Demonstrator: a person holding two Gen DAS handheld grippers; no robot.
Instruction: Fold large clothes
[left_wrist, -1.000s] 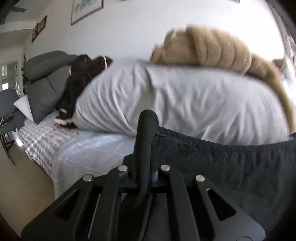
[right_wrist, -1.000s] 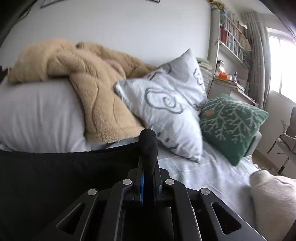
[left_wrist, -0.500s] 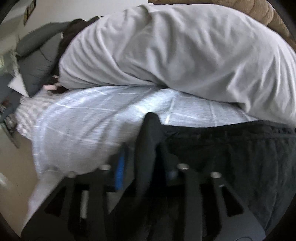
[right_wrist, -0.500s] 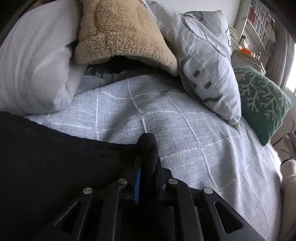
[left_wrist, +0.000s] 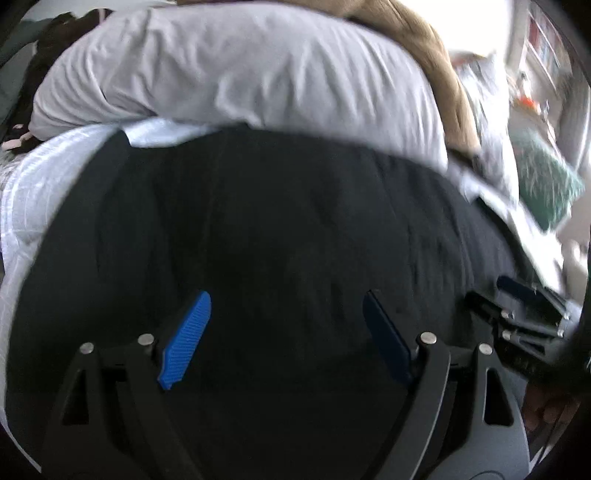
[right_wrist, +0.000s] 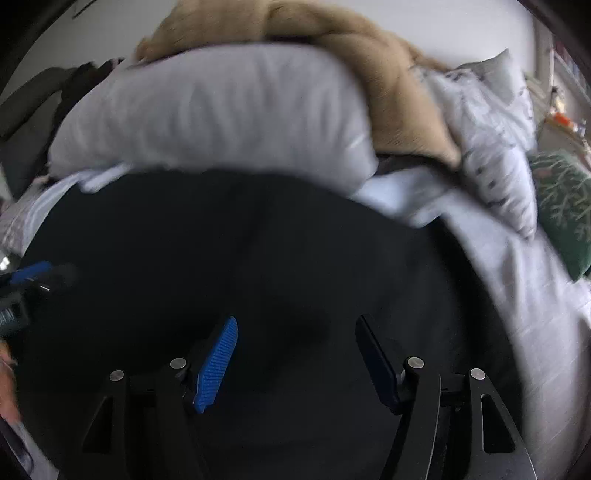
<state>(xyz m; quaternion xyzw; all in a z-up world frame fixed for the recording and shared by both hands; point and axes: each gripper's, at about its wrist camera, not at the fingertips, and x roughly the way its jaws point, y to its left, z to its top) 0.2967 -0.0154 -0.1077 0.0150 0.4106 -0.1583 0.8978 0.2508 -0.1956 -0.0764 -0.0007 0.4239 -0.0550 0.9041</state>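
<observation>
A large black garment (left_wrist: 295, 229) lies spread flat on the light grey bedcover (left_wrist: 33, 184); it also fills the right wrist view (right_wrist: 240, 258). My left gripper (left_wrist: 286, 306) is open and empty above the garment, its blue pads (left_wrist: 186, 339) wide apart. My right gripper (right_wrist: 295, 332) is open and empty above the same garment, and it shows at the right edge of the left wrist view (left_wrist: 517, 314). The left gripper shows at the left edge of the right wrist view (right_wrist: 33, 277).
A big white pillow (right_wrist: 207, 110) lies behind the garment with a tan fleece blanket (right_wrist: 369, 66) on it. A patterned grey pillow (right_wrist: 491, 140) and a green cushion (right_wrist: 565, 199) lie to the right. Dark grey pillows (right_wrist: 29, 110) are at the left.
Both grippers were shut on the garment's top edge and carried it down onto the bed. Now both have opened and let it go, and the garment lies flat.
</observation>
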